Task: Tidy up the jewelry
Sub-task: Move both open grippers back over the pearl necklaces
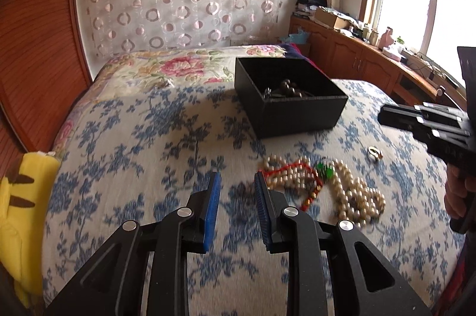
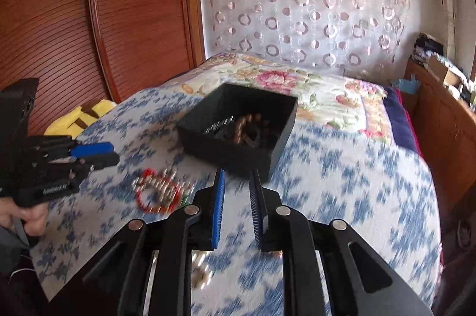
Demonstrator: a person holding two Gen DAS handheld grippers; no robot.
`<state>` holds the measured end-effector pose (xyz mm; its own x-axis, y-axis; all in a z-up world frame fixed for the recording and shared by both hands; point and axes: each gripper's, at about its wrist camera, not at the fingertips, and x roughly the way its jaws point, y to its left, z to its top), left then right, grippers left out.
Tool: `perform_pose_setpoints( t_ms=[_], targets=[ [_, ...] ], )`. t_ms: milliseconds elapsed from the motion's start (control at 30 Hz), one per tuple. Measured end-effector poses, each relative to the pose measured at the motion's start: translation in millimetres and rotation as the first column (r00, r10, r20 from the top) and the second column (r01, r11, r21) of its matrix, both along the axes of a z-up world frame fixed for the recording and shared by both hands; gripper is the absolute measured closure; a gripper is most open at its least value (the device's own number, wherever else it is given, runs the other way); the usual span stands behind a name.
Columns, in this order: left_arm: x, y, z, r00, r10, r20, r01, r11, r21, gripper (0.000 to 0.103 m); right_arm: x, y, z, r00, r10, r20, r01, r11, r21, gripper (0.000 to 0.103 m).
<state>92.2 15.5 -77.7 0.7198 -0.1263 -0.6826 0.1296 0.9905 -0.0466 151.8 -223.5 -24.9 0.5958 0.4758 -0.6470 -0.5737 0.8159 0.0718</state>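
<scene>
Just right of the left gripper (image 1: 236, 180) — jaws narrow, empty (right gripper (image 2: 236, 182) likewise) — lies the pearl tangle (image 1: 324, 188), nearer the left.

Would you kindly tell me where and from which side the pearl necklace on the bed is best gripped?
Probably at the bunched strands in the middle of the pearl necklace, coming from above with the left gripper. It lies flat in a loose heap, so pinching across a few strands should catch it; a red bead bracelet tangles its left end.
</scene>
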Motion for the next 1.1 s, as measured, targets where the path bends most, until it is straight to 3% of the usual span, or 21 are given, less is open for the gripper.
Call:
perform_pose_setpoints(
  t_ms=[267,400,600,867,900,1000,1100],
  targets=[
    [-5.6,3.7,-13.9,0.998,-0.011,-0.055,0.011,1.0,-0.009,0.08,-29.3,7.1,-33.8,0.996,0.056,-0.069,-0.059,0.998,-0.035,0.084],
    [-0.1,-1.0,-17.1,0.998,-0.022,-0.066,0.021,1.0,-0.014,0.075,-33.6,6.5,-41.8,0.993,0.059,-0.104,-0.063,0.997,-0.032,0.084],
    [11.9,-13.0,-20.8,0.995,-0.046,-0.088,0.043,0.999,-0.032,0.075,-37.9,4.4,-45.6,0.99,0.061,-0.124,-0.067,0.997,-0.041,0.078],
    [25.2,-20.1,-27.4,0.99,-0.063,-0.124,0.056,0.997,-0.056,0.075,-37.4,10.3,-50.4,0.991,0.049,-0.126,-0.061,0.994,-0.093,0.078],
    [26.3,-20.3,-28.5,0.99,-0.065,-0.129,0.058,0.996,-0.062,0.076,-37.2,11.4,-50.5,0.991,0.048,-0.124,-0.06,0.994,-0.096,0.078],
    [26.8,-21.3,-31.0,0.988,-0.072,-0.137,0.063,0.995,-0.073,0.096,-35.9,12.5,-51.8,0.991,0.045,-0.127,-0.059,0.993,-0.104,0.078],
    [20.1,-22.7,-26.1,0.992,-0.072,-0.108,0.065,0.996,-0.067,0.099,-34.3,12.7,-53.3,0.99,0.04,-0.134,-0.055,0.992,-0.11,0.078]
  ],
)
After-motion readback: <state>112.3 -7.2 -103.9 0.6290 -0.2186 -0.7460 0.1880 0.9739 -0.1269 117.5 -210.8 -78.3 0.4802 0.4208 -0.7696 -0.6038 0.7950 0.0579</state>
